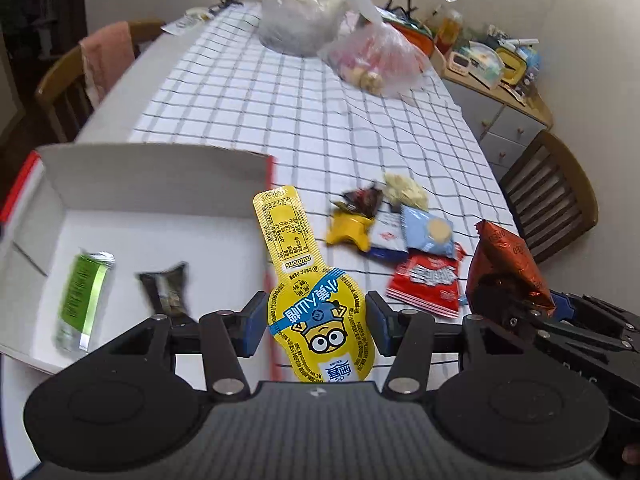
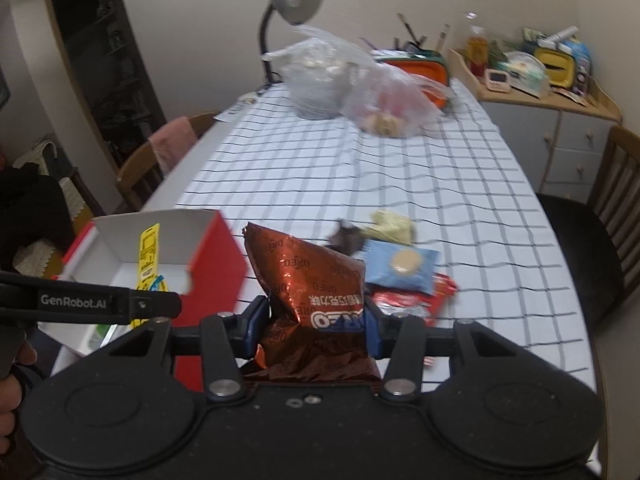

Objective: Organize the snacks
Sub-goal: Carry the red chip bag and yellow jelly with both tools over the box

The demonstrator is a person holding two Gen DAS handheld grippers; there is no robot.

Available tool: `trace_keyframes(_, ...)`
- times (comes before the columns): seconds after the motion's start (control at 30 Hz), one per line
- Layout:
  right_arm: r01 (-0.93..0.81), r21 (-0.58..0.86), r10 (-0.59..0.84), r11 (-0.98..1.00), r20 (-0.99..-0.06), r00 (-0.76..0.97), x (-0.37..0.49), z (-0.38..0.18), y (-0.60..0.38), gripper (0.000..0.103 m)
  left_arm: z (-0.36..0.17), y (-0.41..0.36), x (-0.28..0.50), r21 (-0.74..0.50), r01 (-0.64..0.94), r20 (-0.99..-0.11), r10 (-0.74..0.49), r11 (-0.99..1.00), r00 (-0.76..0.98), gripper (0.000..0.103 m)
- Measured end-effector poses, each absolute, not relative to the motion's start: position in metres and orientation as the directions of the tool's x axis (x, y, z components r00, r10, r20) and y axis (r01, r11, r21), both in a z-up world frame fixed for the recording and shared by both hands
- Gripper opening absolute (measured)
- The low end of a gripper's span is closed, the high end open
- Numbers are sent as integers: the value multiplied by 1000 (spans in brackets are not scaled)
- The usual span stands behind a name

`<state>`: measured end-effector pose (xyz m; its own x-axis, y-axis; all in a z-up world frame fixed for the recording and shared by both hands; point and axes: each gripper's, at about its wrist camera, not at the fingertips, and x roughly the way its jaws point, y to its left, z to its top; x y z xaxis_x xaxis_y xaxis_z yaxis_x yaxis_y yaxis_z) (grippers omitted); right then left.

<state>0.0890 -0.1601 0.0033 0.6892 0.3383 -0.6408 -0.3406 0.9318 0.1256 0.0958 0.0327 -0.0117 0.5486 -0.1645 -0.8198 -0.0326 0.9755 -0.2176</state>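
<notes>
My left gripper (image 1: 318, 326) is shut on a yellow Minions pouch (image 1: 304, 280), lifted beside the right wall of the red and white box (image 1: 160, 184). A green packet (image 1: 82, 300) and a dark wrapper (image 1: 168, 290) lie inside the box. My right gripper (image 2: 314, 326) is shut on a brown Oreo bag (image 2: 308, 276), raised over the table next to the box (image 2: 216, 264). That Oreo bag (image 1: 508, 264) and the right gripper show at the right of the left wrist view. Loose snacks lie on the checked cloth: a yellow star (image 1: 348, 230), a blue cookie packet (image 2: 400, 266), a red packet (image 1: 428, 284).
Two plastic bags (image 2: 348, 84) stand at the far end of the table (image 2: 320, 168) near a desk lamp (image 2: 292, 0). Wooden chairs (image 1: 552, 196) flank both sides. A cluttered cabinet (image 2: 552, 92) stands at the back right. A person's hand (image 2: 12, 396) shows at the left edge.
</notes>
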Motion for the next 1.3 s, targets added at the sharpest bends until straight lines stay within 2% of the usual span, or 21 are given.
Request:
trace_keyframes(0.3,-408,106,380,907,-626,681,81,7,-87,47,1,99,85,-188,-53,-808,-123,981,577,51)
trace_keyframes(0.57,-448,92,392,889,-657,644,82,-5,-32,47,-4,155,85,-157,-73,-816,-88,985,572,51)
trace_keyframes(0.97,-512,-10,347,859,-724,596,98,-44,42,46,-42,204,103,-68,-53,-861,-31,996,507,51)
trace_keyframes(1.3,-530,-76,285,845,-773,566,113,-80,64,46,-76,207,118,-32,0,-897,-28,1000,441,51)
